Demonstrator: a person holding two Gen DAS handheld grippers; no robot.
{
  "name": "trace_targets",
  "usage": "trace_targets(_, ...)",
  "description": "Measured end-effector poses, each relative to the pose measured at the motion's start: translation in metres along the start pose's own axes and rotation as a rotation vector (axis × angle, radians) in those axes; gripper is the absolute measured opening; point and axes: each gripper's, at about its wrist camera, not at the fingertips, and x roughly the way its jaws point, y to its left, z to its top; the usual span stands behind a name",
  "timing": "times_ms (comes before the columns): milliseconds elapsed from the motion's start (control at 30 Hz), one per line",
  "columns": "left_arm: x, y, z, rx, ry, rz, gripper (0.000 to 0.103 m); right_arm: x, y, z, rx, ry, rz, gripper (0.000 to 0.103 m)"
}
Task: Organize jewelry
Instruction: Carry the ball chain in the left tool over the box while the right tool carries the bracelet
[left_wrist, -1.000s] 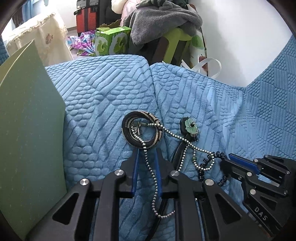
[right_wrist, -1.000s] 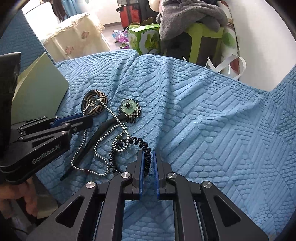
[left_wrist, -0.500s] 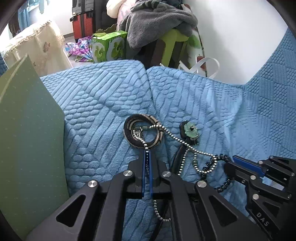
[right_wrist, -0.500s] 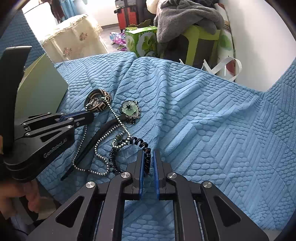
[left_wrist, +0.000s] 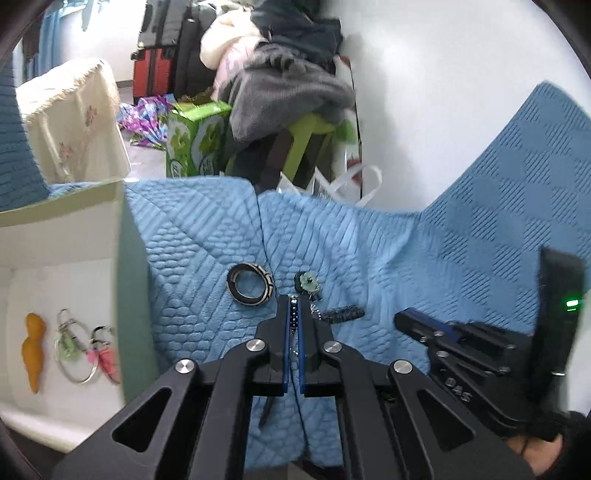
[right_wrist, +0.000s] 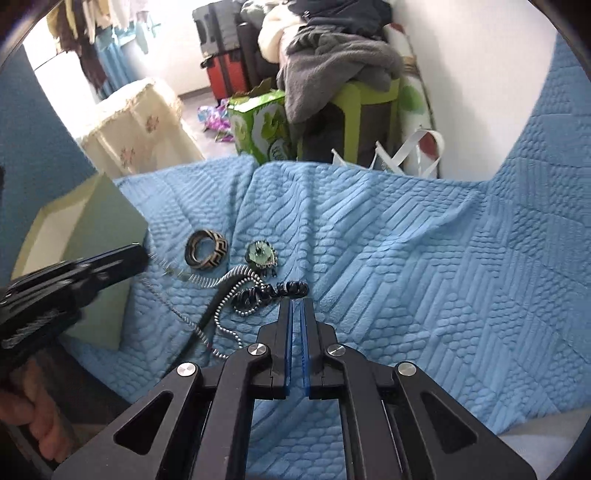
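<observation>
A silver bead necklace (right_wrist: 225, 295) is pinched in the left claw (left_wrist: 293, 314), whose jaws have just closed on it, and is drawn up off the blue bedspread (right_wrist: 406, 258), presumably so it can be carried to the open box (left_wrist: 122, 229) at the left, where other trinkets already lie. The right claw (right_wrist: 295, 306) is shut on the black coiled cord (right_wrist: 288, 288) tangled with the necklace, apparently to hold it back. A patterned bangle (left_wrist: 251, 284) and a green flower brooch (right_wrist: 260, 254) are left on the bedspread.
</observation>
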Motion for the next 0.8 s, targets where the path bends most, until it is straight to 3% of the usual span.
trace_targets(333,-0.065,-0.003,0.018,-0.024,-0.05,-0.038,0.002,-0.03,-0.005,0.003,0.056,-0.007,0.014,0.002)
trace_targets(467,-0.086,-0.006,0.024,-0.005,-0.072,-0.046,0.002,-0.014,-0.003,0.003,0.068,0.04,0.089,0.005)
trace_targets(500,-0.092,-0.007,0.026,0.006,-0.079,-0.047,0.002,-0.008,-0.002,0.003,0.066,0.048,0.108,0.008)
trace_targets(600,-0.103,-0.004,0.027,0.012,-0.084,-0.049,0.002,0.018,0.009,-0.005,0.018,0.08,0.118,0.035)
trace_targets(700,-0.11,0.002,0.027,0.001,-0.087,-0.051,0.002,0.039,0.022,-0.01,-0.035,0.122,0.103,0.038)
trace_targets(800,-0.112,0.008,0.026,-0.01,-0.084,-0.048,0.002,0.061,0.032,-0.011,-0.091,0.149,0.065,0.051)
